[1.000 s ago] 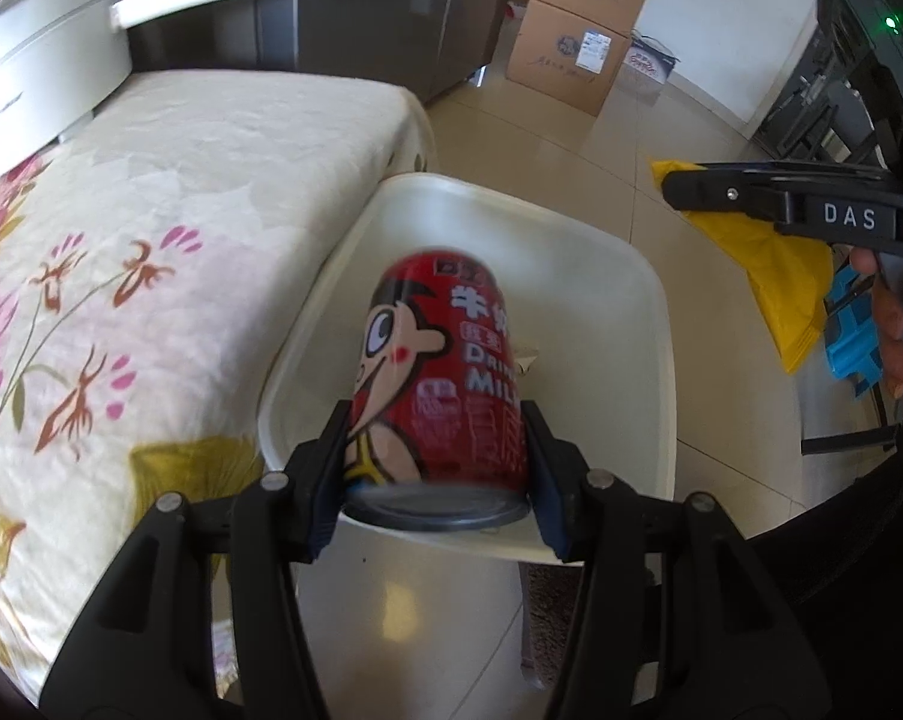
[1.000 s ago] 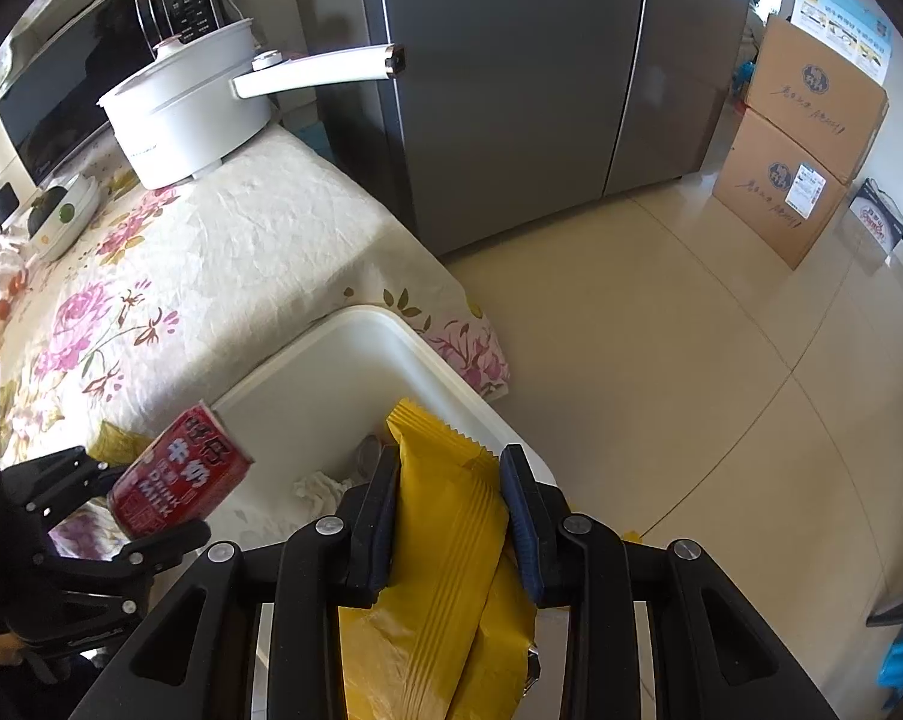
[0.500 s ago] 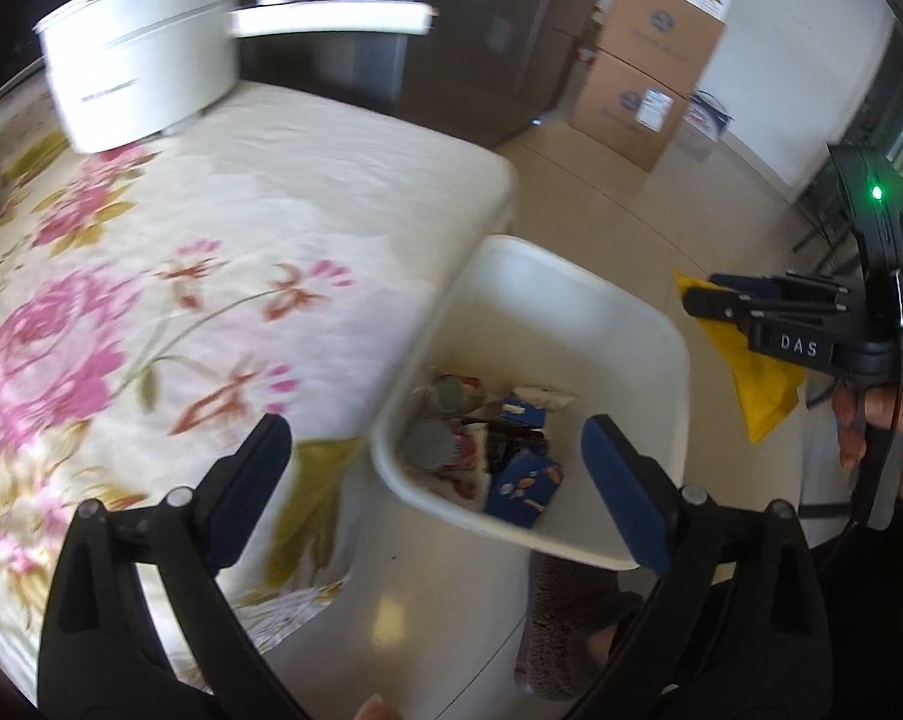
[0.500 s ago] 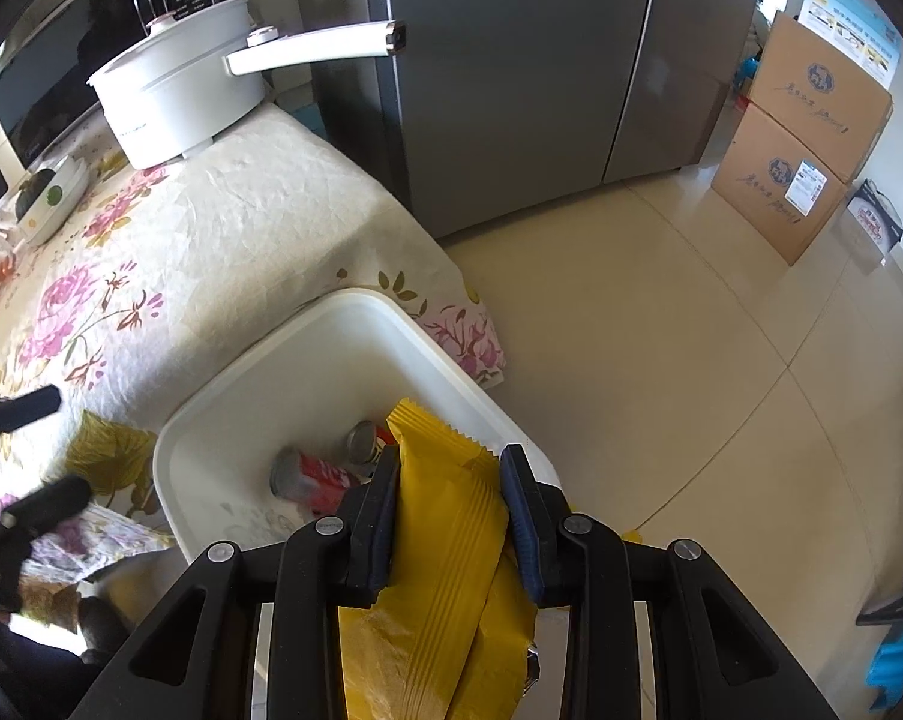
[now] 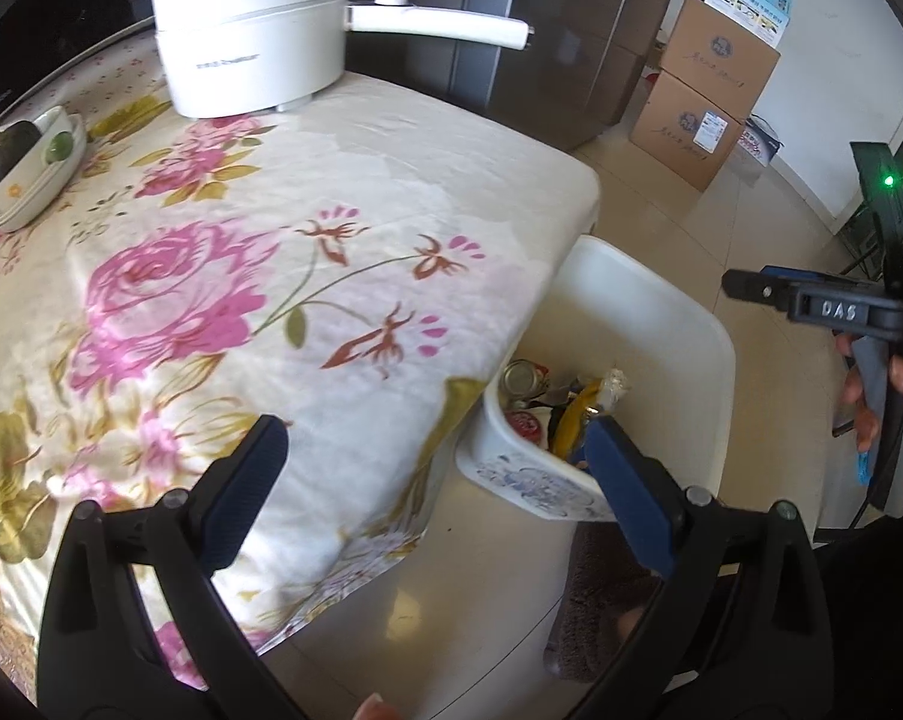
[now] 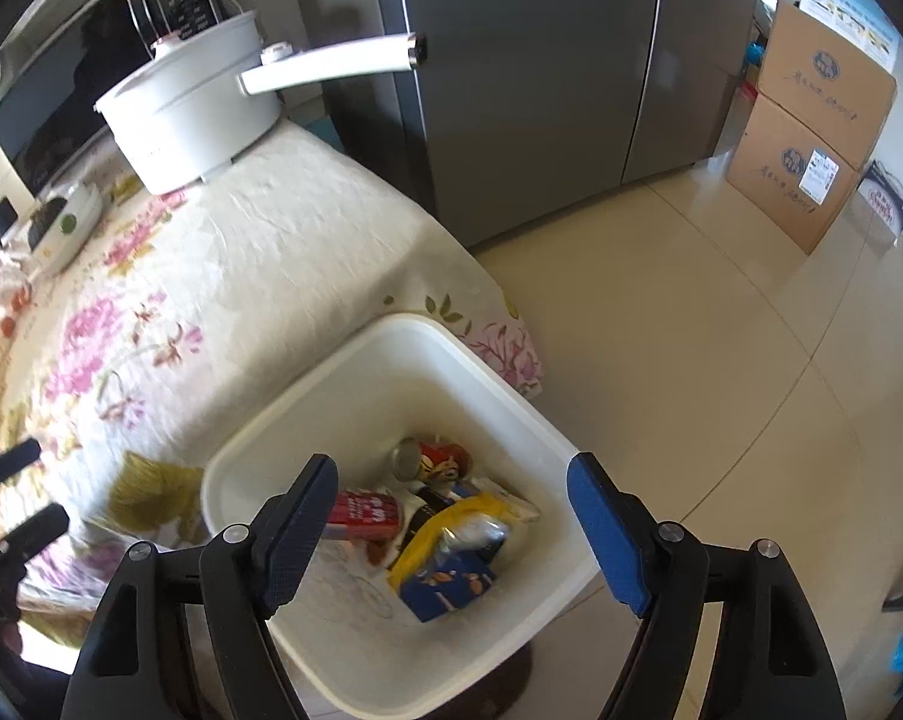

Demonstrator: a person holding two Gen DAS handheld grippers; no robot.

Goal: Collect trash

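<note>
A white trash bin [image 6: 391, 354] stands on the floor against the table's corner; it also shows in the left wrist view [image 5: 679, 324]. Inside lie a red drink can [image 6: 433, 461], a second red can [image 6: 364, 515], a yellow snack wrapper [image 6: 451, 525] and a blue packet [image 6: 445, 585]. My right gripper [image 6: 451, 531] is open and empty, above the bin. My left gripper [image 5: 433, 483] is open and empty, over the table's corner beside the bin. The right gripper [image 5: 811, 303] shows in the left wrist view, beyond the bin.
The table has a floral cloth [image 5: 259, 276]. A white pot with a long handle [image 5: 253, 48] and a white dish [image 5: 31, 174] stand at its far side. A grey fridge [image 6: 541, 72] and cardboard boxes [image 6: 811, 138] stand behind. A brown mat [image 5: 607, 600] lies by the bin.
My left gripper opened, dropped the red can into the bin and moved back over the table. My right gripper opened and the yellow wrapper fell into the bin.
</note>
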